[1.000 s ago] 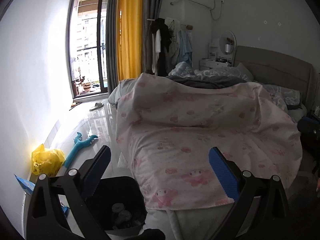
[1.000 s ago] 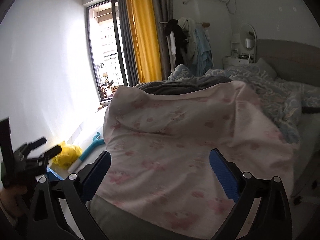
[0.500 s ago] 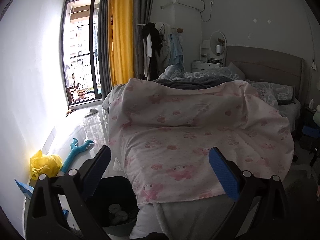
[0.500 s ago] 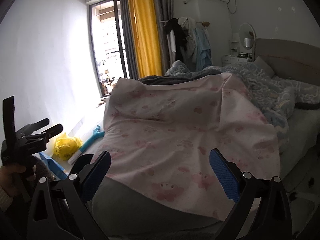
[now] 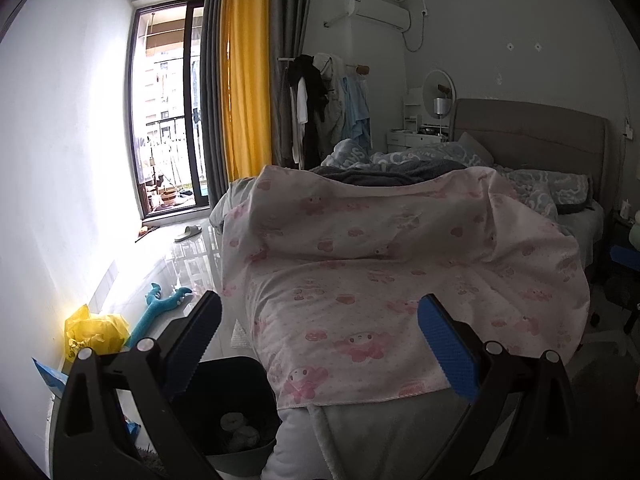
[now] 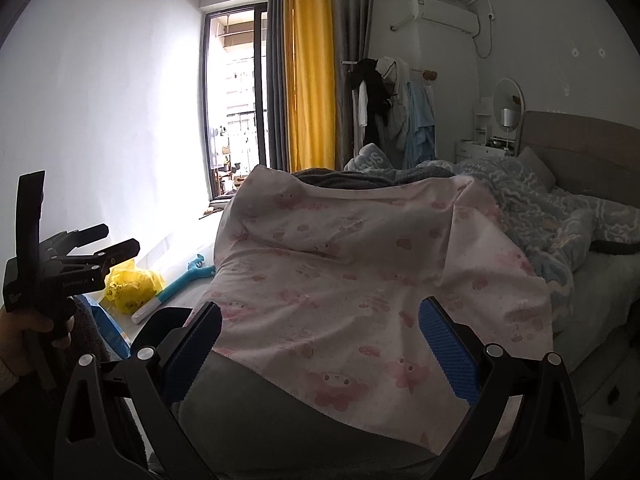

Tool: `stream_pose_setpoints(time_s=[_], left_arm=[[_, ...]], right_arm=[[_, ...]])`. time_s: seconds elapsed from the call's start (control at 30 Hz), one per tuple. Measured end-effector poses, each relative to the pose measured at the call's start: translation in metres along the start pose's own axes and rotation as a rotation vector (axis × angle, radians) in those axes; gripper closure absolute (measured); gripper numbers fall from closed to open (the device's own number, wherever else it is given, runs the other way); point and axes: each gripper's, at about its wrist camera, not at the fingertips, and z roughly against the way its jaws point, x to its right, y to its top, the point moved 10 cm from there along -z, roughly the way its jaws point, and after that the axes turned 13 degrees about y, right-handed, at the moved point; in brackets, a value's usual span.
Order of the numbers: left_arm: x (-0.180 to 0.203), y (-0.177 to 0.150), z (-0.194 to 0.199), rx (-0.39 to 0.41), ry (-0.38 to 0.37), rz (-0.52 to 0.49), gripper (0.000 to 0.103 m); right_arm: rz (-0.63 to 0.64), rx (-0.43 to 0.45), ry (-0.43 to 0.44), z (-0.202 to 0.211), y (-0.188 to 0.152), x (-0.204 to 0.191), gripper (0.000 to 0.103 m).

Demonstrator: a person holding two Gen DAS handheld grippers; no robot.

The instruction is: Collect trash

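Observation:
A dark trash bin stands on the floor at the foot corner of the bed, with crumpled tissue inside it. My left gripper hovers open and empty above the bin and the bed's end. A yellow plastic bag and a blue packet lie by the white wall. My right gripper is open and empty over the pink blanket. In the right wrist view the left gripper shows at the left, held by a hand, near the yellow bag and the bin's rim.
A blue plush toy lies on the glossy floor between wall and bed. A slipper sits near the balcony door. The bed fills the middle and right. A clothes rack and a dresser stand at the back.
Both views have drawn back from the bed, so more of the room shows. In the right wrist view the left gripper has risen and come further into sight.

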Motion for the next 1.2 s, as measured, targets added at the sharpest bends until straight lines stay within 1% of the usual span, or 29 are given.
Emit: stream_pose_setpoints(time_s=[0.3,1.2], left_arm=[[0.0,-0.001,-0.001,0.0,-0.003,-0.005,0.003],[0.004,-0.003,-0.001,-0.005,-0.013,-0.005,0.003]], right_arm=[[-0.038,0.028,0.006,0.007,0.001,0.01,0.003],[-0.046,0.029,0.008,0.007,0.001,0.014,0.003]])
